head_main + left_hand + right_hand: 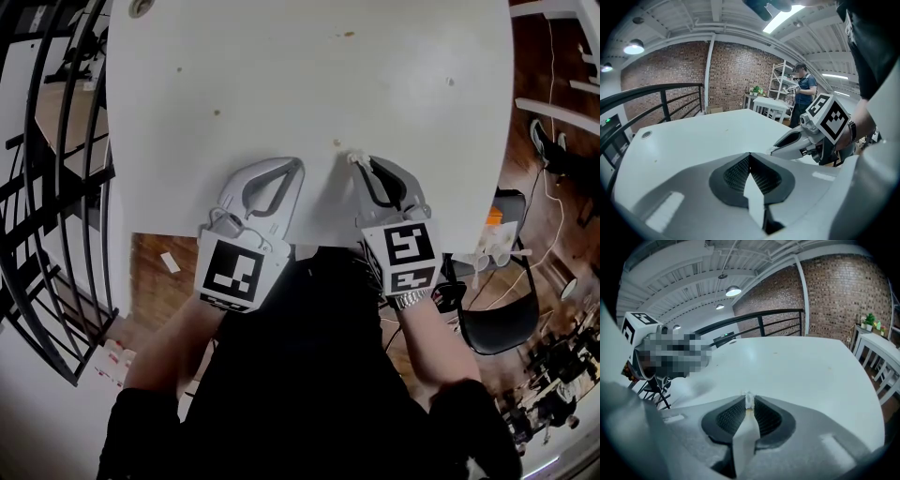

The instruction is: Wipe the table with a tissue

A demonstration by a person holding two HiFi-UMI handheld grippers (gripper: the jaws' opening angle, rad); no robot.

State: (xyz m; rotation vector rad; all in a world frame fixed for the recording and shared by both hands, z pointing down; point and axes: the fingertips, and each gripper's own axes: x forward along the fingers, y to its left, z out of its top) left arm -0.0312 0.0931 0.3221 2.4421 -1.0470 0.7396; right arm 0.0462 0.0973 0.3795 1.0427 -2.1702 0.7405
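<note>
Pinching a tiny white tissue (749, 402) over the table (281, 75), the right gripper (749, 398) hides most of it between its jaws; the left gripper (750, 155), just beside, is closed on nothing.

Table (309, 103): white top, smooth, matt with a faint sheen; a few small brownish specks are noted. Left tool (297, 166) and right tool (359, 161): shells of grey moulded plastic, matt, finely grained. Pads (736, 174): dark, rubber-like, cross-ribbed. Tissue (748, 402): thin white paper, crumpled, nipped at the right tool's tip. Floor (155, 272): reddish wood, glossy. Railing (58, 187): black painted metal.
</note>
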